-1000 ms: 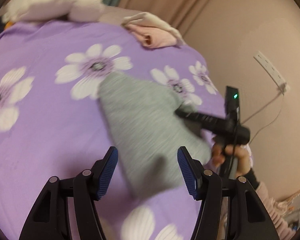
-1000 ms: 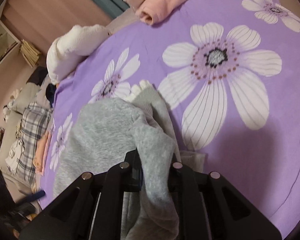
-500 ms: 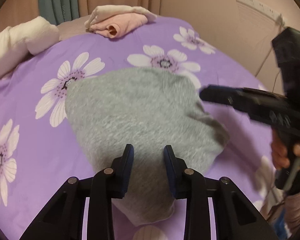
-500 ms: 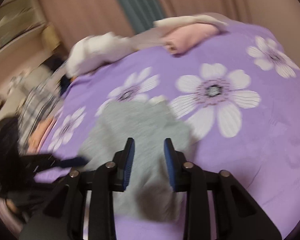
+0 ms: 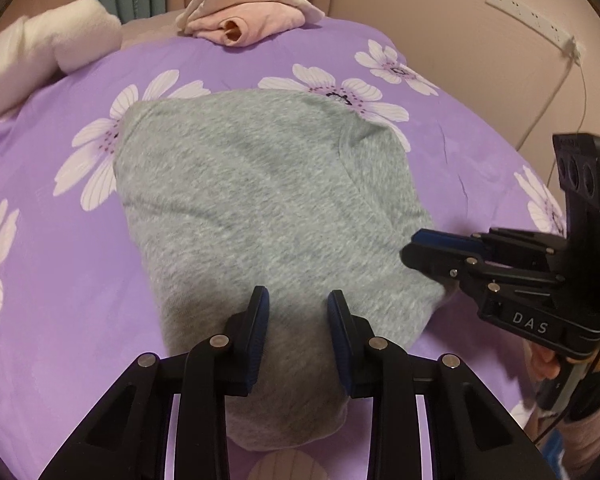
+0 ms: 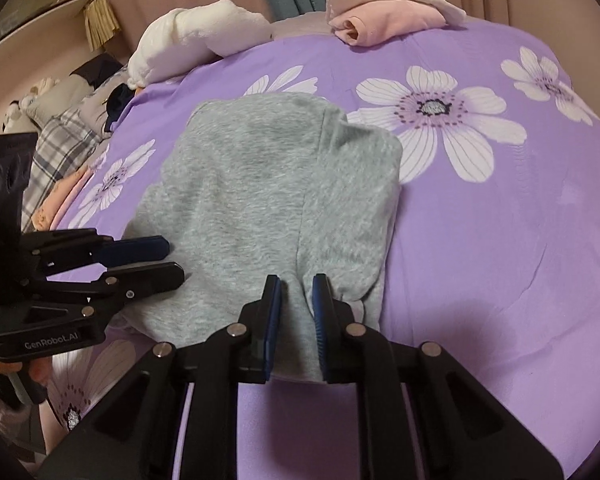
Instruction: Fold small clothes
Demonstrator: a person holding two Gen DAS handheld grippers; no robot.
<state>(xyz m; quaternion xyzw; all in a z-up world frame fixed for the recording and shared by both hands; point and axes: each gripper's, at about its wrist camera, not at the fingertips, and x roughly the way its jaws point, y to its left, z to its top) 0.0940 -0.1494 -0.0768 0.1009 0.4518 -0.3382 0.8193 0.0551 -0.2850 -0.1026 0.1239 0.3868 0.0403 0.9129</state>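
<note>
A grey knit garment (image 5: 260,208) lies folded in a rough rectangle on the purple flowered bedspread (image 5: 60,280); it also shows in the right wrist view (image 6: 260,200). My left gripper (image 5: 298,300) hovers over its near edge, jaws partly open, holding nothing. My right gripper (image 6: 296,284) is over the near right corner, jaws narrowly apart, nothing clamped. Each gripper appears in the other's view: the right one (image 5: 432,248) at the garment's right edge, the left one (image 6: 160,256) at its left edge.
A folded pink and cream pile (image 5: 248,20) sits at the far edge of the bed, a white plush blanket (image 5: 40,52) to its left. A power strip and cable (image 5: 532,20) hang on the right wall. Plaid and other clothes (image 6: 56,148) lie beside the bed at left.
My right gripper has let go of the grey garment and drawn back. The garment now lies flat and folded. My left gripper's jaws have narrowed and moved over the near edge.
</note>
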